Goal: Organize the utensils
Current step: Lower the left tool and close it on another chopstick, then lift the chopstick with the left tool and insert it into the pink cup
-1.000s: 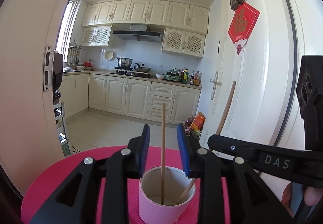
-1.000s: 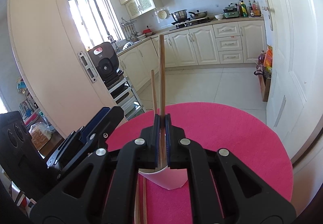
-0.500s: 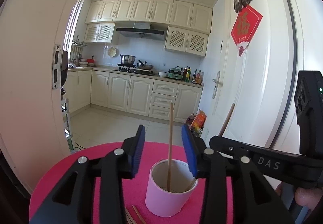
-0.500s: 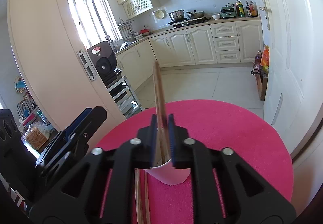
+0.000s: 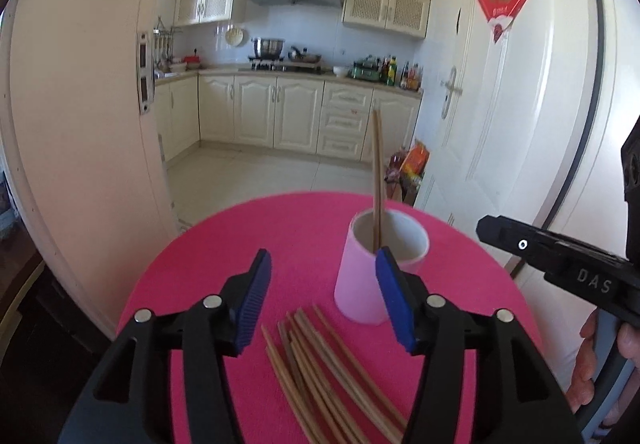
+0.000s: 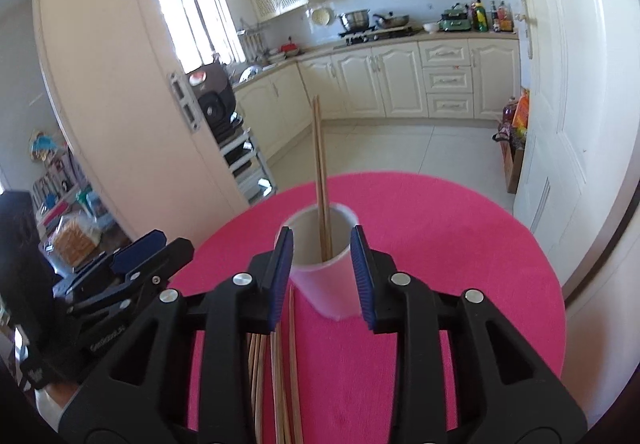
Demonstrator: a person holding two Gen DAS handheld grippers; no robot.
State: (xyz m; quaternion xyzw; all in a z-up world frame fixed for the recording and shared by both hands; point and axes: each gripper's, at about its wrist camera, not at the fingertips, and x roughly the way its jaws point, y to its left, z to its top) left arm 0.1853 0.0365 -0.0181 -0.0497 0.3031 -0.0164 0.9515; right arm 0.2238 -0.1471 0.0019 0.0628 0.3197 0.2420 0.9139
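A pale pink cup (image 5: 374, 276) (image 6: 326, 276) stands on the round pink table (image 5: 280, 236) (image 6: 460, 244). Two wooden chopsticks (image 5: 377, 180) (image 6: 320, 172) stand upright in it. Several loose chopsticks (image 5: 320, 376) (image 6: 276, 384) lie on the table in front of the cup. My left gripper (image 5: 324, 296) is open and empty, above the loose chopsticks, left of the cup. My right gripper (image 6: 322, 276) is open and empty, its pads on either side of the cup; it also shows in the left wrist view (image 5: 560, 264).
The table's far edge drops off to a tiled kitchen floor (image 5: 260, 172). A cream door (image 5: 80, 124) stands close on the left and a white door (image 5: 520, 124) on the right. A shelf with clutter (image 6: 68, 228) is beyond the table's left side.
My right gripper has opened and let go of the chopstick, which now stands in the cup beside the first. Both grippers have pulled back from the cup, the left one farther.
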